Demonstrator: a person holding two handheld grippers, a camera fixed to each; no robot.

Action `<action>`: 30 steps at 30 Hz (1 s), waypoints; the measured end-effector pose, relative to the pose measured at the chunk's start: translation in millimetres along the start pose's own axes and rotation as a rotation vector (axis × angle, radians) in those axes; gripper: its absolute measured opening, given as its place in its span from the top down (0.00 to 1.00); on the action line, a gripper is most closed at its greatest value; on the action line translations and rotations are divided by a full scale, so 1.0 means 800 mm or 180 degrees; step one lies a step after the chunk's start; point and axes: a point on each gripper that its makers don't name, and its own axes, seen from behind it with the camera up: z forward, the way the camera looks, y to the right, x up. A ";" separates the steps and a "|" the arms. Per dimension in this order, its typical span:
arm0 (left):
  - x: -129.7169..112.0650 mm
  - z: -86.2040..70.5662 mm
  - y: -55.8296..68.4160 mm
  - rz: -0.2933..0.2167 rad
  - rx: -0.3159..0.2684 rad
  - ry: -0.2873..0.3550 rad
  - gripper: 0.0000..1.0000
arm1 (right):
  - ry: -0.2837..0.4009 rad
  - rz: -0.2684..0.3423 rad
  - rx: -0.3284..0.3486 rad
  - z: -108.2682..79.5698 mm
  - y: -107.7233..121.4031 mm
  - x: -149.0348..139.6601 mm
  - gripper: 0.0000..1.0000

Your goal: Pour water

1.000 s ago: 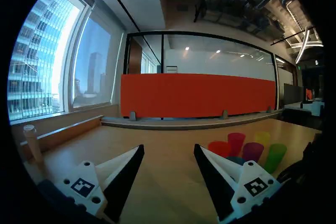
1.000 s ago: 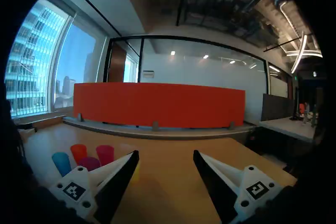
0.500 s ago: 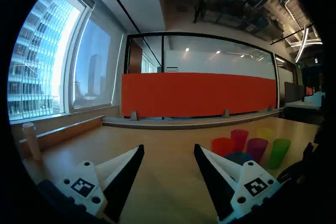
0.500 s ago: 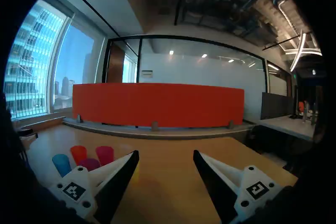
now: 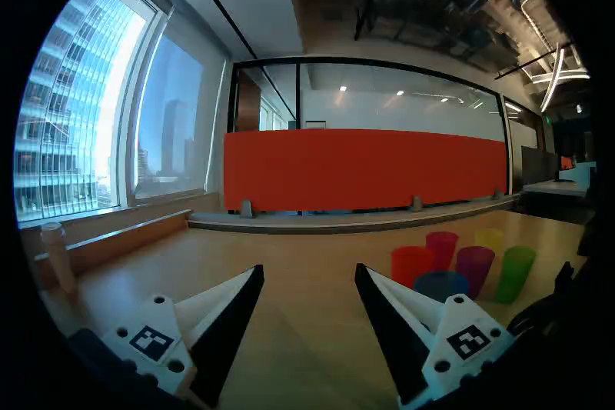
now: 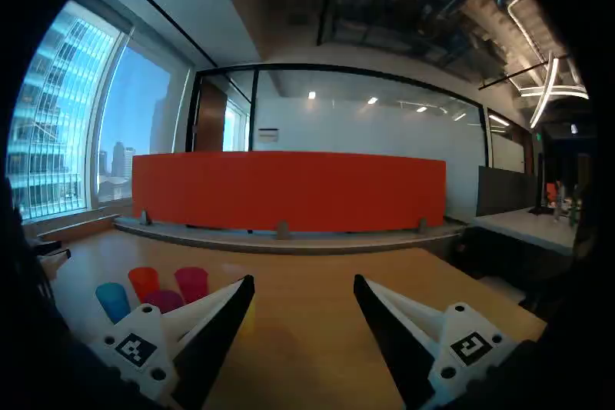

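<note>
Several coloured plastic cups stand in a cluster on the wooden table (image 5: pixel 307 271): an orange cup (image 5: pixel 410 265), a pink cup (image 5: pixel 442 248), a purple cup (image 5: pixel 474 269), a green cup (image 5: pixel 515 271), a yellow cup (image 5: pixel 489 239) and a blue cup (image 5: pixel 440 285) just behind my left gripper's right finger. My left gripper (image 5: pixel 307 275) is open and holds nothing. In the right gripper view the blue cup (image 6: pixel 113 301), orange cup (image 6: pixel 144 283), pink cup (image 6: pixel 191 284) and purple cup (image 6: pixel 163 300) sit at lower left, partly behind a finger. My right gripper (image 6: pixel 302 285) is open and holds nothing.
A tall tan cylinder (image 5: pixel 58 256) stands at the left by the wooden window ledge. An orange divider panel (image 5: pixel 361 170) runs along the table's far edge. A second desk (image 6: pixel 530 229) with small items is at the right.
In the left gripper view the cups have slid slightly right and lower. The right gripper view has barely shifted. Both grippers stay open.
</note>
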 end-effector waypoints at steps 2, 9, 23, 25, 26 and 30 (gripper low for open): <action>0.000 0.000 0.000 -0.0019 -0.0012 -0.0004 0.12 | 0.0001 0.0006 0.0001 0.000 -0.001 0.000 0.00; -0.002 0.001 0.000 -0.0010 -0.0005 -0.0004 0.12 | 0.0008 0.0022 0.0001 -0.002 0.000 0.002 0.00; -0.004 0.002 0.000 -0.0005 0.0001 -0.0009 0.12 | 0.0081 0.0009 0.0046 -0.011 0.001 0.007 0.00; -0.004 0.002 0.000 -0.0004 0.0001 -0.0009 0.12 | 0.0111 -0.0010 0.0050 -0.013 0.004 0.010 0.00; -0.004 0.002 0.000 -0.0003 0.0001 -0.0009 0.12 | 0.0126 -0.0019 0.0051 -0.014 0.005 0.012 0.00; -0.004 0.002 0.000 -0.0003 0.0001 -0.0009 0.12 | 0.0168 -0.0053 0.0052 -0.015 0.011 0.013 0.00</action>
